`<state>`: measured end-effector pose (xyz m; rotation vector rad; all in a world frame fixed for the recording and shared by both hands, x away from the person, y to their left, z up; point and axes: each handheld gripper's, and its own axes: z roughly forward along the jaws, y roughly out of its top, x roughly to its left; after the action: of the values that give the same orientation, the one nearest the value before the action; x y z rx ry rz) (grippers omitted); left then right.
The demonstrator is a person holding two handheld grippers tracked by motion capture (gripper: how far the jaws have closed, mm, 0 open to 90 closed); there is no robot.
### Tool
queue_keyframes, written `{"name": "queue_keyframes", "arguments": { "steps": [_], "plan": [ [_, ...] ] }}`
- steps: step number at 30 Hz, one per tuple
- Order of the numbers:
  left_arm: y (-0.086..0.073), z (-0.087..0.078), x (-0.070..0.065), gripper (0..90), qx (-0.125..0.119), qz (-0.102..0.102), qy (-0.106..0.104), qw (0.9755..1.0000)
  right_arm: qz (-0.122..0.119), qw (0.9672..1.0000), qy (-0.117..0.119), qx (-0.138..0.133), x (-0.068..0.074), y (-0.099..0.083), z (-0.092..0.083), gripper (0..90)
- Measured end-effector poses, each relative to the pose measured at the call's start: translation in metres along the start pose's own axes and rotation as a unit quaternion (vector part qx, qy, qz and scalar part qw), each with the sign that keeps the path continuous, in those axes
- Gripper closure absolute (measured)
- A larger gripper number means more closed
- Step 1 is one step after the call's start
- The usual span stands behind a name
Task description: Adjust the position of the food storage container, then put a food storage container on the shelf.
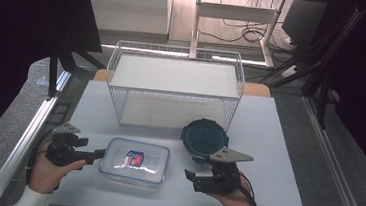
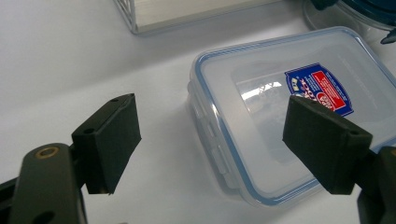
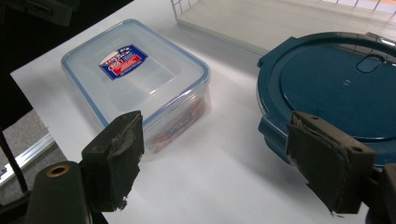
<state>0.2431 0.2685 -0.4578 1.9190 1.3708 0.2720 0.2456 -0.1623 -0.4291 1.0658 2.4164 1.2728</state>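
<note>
The clear box [image 1: 135, 160] lay on the table [image 1: 273, 191] between both spread, empty grippers, long side running hand to hand, the left gripper [image 1: 100, 153] almost at its short end, the right gripper [image 1: 190, 180] farther off.

We see a white table [image 1: 273, 141] carrying three things. A white wire basket [image 1: 174, 84] stands toward its far side. Nearer us a clear rectangular container [image 1: 134, 161], with a blue-edged lid and a red and blue label, lies flat left of centre. A round container with a dark blue lid [image 1: 204, 137] sits just right of it, close before the basket.
</note>
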Motion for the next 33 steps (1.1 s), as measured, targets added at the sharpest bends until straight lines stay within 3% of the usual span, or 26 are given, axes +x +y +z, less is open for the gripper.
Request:
{"name": "queue_keyframes", "arguments": {
  "steps": [4,9,10,13,16,22,25,26,29,30,31,33],
  "plan": [
    [0.000,0.001,0.000,13.0,0.006,-0.010,0.011,0.9999,0.006,1.0000,0.003,-0.002,-0.002,-0.001,0.001,18.2],
    [0.000,0.001,-0.001,10.1,0.006,-0.014,0.010,0.9998,0.018,0.9998,0.006,-0.004,-0.001,-0.001,0.003,16.2],
    [0.000,0.000,0.000,8.6,0.005,-0.017,0.006,0.9998,0.037,0.9992,0.012,-0.009,0.000,0.000,0.003,16.0],
    [0.000,-0.001,0.001,7.4,0.006,-0.027,0.000,0.9996,0.053,0.9983,0.019,-0.014,0.002,0.001,0.004,16.4],
    [-0.001,-0.002,0.000,5.2,0.008,-0.033,0.002,0.9994,0.066,0.9976,0.002,-0.022,0.006,0.000,0.008,16.9],
    [-0.002,-0.004,0.001,4.8,-0.002,-0.054,-0.037,0.9978,0.082,0.9964,0.021,-0.011,0.015,-0.003,0.021,16.2],
    [0.000,-0.001,-0.001,4.3,0.001,-0.062,-0.054,0.9966,0.109,0.9929,0.046,-0.003,0.024,-0.005,0.033,14.5],
    [0.001,0.003,-0.003,4.2,0.005,-0.061,-0.064,0.9960,0.113,0.9919,0.057,0.008,0.033,-0.005,0.044,13.4],
    [0.000,0.008,-0.003,4.1,0.013,-0.065,-0.076,0.9949,0.122,0.9898,0.069,0.024,0.043,-0.005,0.058,12.4],
    [-0.003,0.015,0.001,4.1,0.017,-0.083,-0.098,0.9916,0.126,0.9892,0.070,0.029,0.045,-0.005,0.062,12.1],
    [-0.003,0.015,0.001,4.1,0.017,-0.083,-0.098,0.9916,0.126,0.9892,0.070,0.029,0.045,-0.005,0.062,12.1],
    [-0.006,0.022,0.005,4.2,0.022,-0.097,-0.115,0.9883,0.135,0.9877,0.070,0.037,0.045,-0.007,0.069,11.8]
  ]
}}
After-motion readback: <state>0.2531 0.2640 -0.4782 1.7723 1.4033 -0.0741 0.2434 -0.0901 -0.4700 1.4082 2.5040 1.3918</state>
